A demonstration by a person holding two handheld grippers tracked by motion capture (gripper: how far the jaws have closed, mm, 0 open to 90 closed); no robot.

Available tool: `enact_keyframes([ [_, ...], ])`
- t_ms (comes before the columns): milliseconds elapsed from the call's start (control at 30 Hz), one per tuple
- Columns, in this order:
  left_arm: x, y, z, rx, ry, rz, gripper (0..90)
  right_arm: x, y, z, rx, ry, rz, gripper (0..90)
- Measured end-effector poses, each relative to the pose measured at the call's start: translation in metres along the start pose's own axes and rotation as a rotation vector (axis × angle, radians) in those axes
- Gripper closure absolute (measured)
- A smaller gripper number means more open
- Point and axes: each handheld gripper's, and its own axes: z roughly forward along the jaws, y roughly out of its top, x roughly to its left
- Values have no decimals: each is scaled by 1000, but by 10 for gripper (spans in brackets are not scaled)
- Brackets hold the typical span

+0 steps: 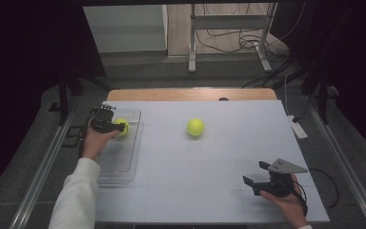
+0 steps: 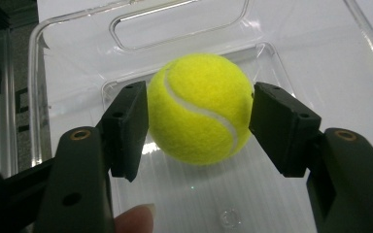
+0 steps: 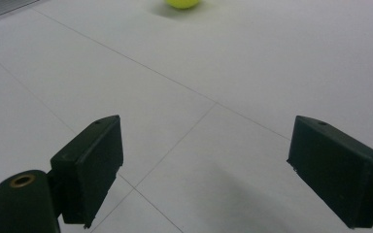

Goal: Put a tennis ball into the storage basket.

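Right tongs [image 1: 256,174] spread wide, left tongs [image 2: 199,116] pinching one of two tennis balls [image 2: 200,108] — over one clear tray [image 2: 77,43].

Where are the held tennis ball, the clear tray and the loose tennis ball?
held tennis ball [image 2: 199,109], left gripper view, felt middle.
clear tray [image 1: 124,162], high view, bare floor.
loose tennis ball [image 1: 196,127], high view, centre.

Two yellow tennis balls: one [image 1: 121,127] at about nine o'clock inside the single clear plastic tray [image 1: 124,162], the other [image 1: 196,127] near the middle of the one white surface [image 1: 209,191].
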Motion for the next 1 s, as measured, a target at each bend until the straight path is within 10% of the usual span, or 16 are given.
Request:
enact_keyframes([
  [1000, -20, -28, -48, -208, -244, -4, 152, -1, 0, 1, -3, -1, 8, 129],
])
